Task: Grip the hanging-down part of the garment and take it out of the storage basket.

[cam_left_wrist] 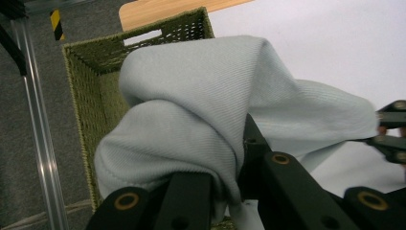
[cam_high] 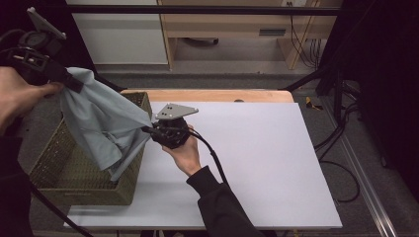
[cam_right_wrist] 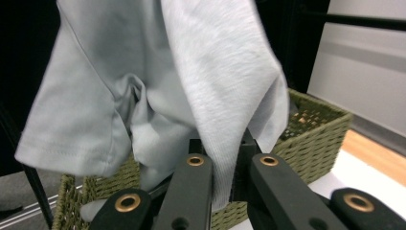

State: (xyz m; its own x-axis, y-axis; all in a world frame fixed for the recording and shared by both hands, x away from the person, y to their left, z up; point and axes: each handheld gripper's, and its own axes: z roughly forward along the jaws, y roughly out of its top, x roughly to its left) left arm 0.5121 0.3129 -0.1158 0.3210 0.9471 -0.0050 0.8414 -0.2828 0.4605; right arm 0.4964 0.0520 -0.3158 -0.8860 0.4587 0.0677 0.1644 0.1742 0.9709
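Note:
A pale grey-blue T-shirt [cam_high: 101,123] hangs stretched above a woven olive basket [cam_high: 59,170]. My left gripper [cam_high: 74,83], held high at the left, is shut on one part of the cloth [cam_left_wrist: 191,110]. My right gripper [cam_high: 146,129], over the basket's right rim, is shut on another edge of the shirt [cam_right_wrist: 210,96], with the fabric pinched between its jaws. In the left gripper view the right gripper's fingertips [cam_left_wrist: 390,132] show at the far right, gripping the cloth's edge. The shirt's lower part droops into the basket.
The basket [cam_right_wrist: 316,134] stands at the left end of a white table top [cam_high: 257,158] with a wooden strip [cam_high: 222,95] along its far edge. Cables [cam_high: 341,143] and a dark frame lie right of the table. A metal rail [cam_left_wrist: 38,134] runs along the floor.

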